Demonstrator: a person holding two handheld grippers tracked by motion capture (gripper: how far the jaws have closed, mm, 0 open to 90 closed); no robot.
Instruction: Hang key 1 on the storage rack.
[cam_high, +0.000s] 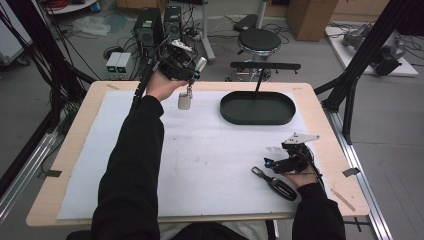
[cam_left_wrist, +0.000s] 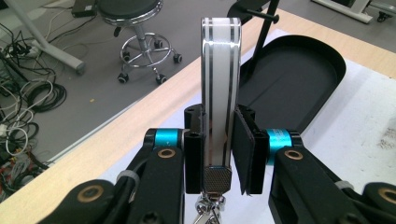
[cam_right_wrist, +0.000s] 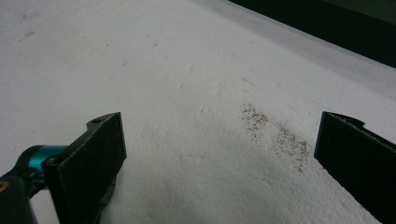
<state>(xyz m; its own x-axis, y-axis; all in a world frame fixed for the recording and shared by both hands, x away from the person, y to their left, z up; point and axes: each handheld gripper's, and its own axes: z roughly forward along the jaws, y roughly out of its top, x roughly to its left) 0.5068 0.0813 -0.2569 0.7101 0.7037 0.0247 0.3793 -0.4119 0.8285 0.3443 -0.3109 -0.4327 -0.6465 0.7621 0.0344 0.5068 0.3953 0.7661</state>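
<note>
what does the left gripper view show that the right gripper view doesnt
Left gripper view alone: a white, silver-striped fob clamped upright between the left gripper fingers, a stool and cables on the floor, and the bare table edge.

Right gripper view alone: the right gripper fingers spread wide, holding nothing, over a dark speckled smudge.

Shared: the white mat and the black tray.

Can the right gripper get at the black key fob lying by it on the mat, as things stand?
Probably yes. The right gripper is open with nothing in it, and the black key fob lies uncovered on the white mat just beside that hand. Nothing stands between them.
</note>
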